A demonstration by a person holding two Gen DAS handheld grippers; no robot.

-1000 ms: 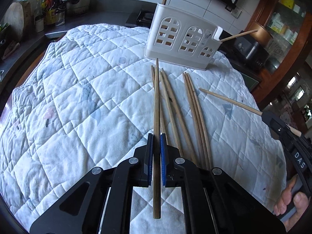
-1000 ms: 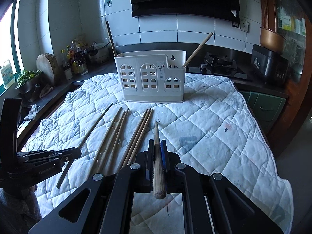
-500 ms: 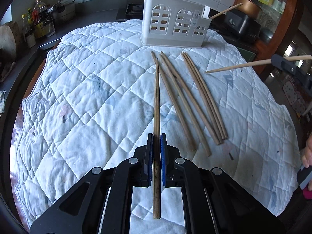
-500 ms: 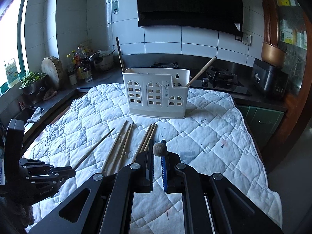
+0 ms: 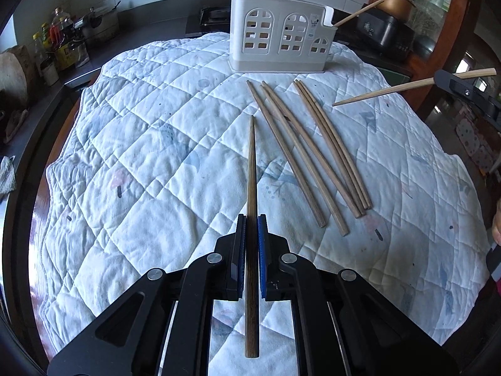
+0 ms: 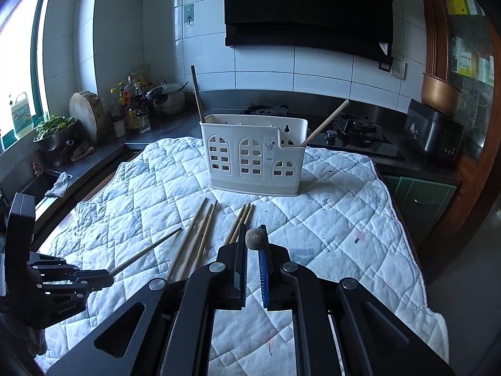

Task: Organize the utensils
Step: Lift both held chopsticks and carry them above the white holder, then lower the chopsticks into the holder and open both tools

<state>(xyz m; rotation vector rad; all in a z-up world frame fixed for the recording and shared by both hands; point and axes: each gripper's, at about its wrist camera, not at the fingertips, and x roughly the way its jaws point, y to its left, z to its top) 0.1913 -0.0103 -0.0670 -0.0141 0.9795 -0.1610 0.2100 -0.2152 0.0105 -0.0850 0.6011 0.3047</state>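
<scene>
A white slotted utensil holder (image 5: 278, 44) (image 6: 253, 159) stands at the far end of the quilt, with one chopstick upright in its left end (image 6: 197, 94) and another leaning out of its right compartment (image 6: 325, 122). My left gripper (image 5: 250, 219) (image 6: 108, 274) is shut on a dark chopstick (image 5: 251, 163) (image 6: 147, 250) that runs forward along its fingers above the quilt. My right gripper (image 6: 252, 244) (image 5: 451, 83) is shut on a lighter chopstick (image 6: 255, 238) (image 5: 391, 92), seen end-on in its own view. Several loose chopsticks (image 5: 313, 156) (image 6: 200, 238) lie on the quilt between the grippers and the holder.
The white quilt (image 5: 141, 156) covers a table with dark edges. A counter with bottles (image 6: 131, 106), a pot and a chopping board (image 6: 87, 119) runs along the left. A stove (image 6: 353, 128) lies behind the holder, and a dark cooker (image 6: 432, 131) stands at right.
My right gripper has risen and tipped its chopstick up off the quilt, so it now shows end-on. My left gripper has rolled and shifted, bringing the holder to the middle of its view.
</scene>
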